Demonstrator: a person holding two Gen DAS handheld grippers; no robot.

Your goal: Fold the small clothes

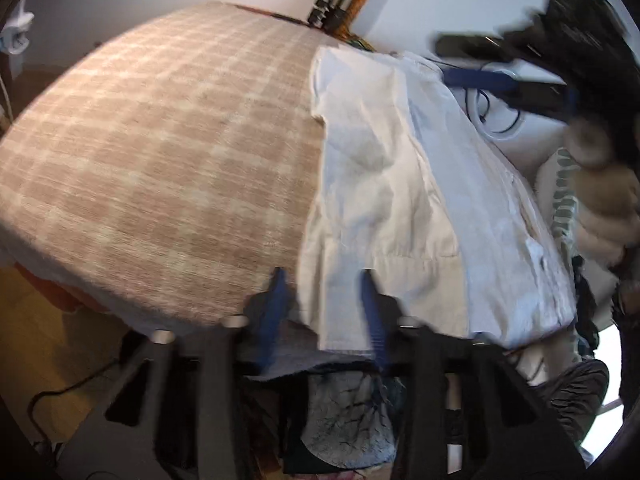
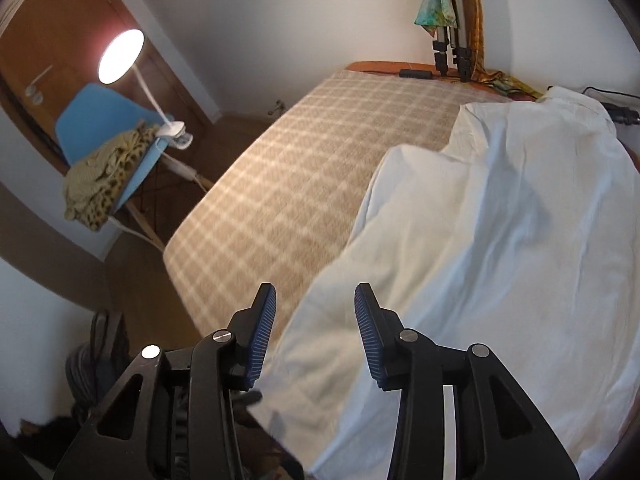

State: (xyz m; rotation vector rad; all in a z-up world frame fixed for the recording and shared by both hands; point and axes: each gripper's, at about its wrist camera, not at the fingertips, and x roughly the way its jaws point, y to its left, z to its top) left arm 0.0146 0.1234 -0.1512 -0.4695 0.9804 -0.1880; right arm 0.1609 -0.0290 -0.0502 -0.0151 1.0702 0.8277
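Note:
A white garment [image 1: 400, 184] lies on the right part of a beige checked blanket [image 1: 160, 152], partly folded, its near edge hanging over the front. My left gripper [image 1: 322, 276] is open, its blue fingers at the garment's near left edge, empty. In the left wrist view my right gripper [image 1: 496, 84] shows blurred at the far right, above the garment. In the right wrist view the garment [image 2: 500, 240] fills the right half over the blanket [image 2: 312, 152]. My right gripper [image 2: 315, 296] is open and empty above the garment's left edge.
A blue chair [image 2: 100, 128] with a leopard-print cloth and a clip lamp [image 2: 120, 56] stands left of the bed. Tripod legs [image 2: 452, 52] and a colourful scarf lean at the far wall. Dark clothes [image 1: 352, 420] lie below the front edge.

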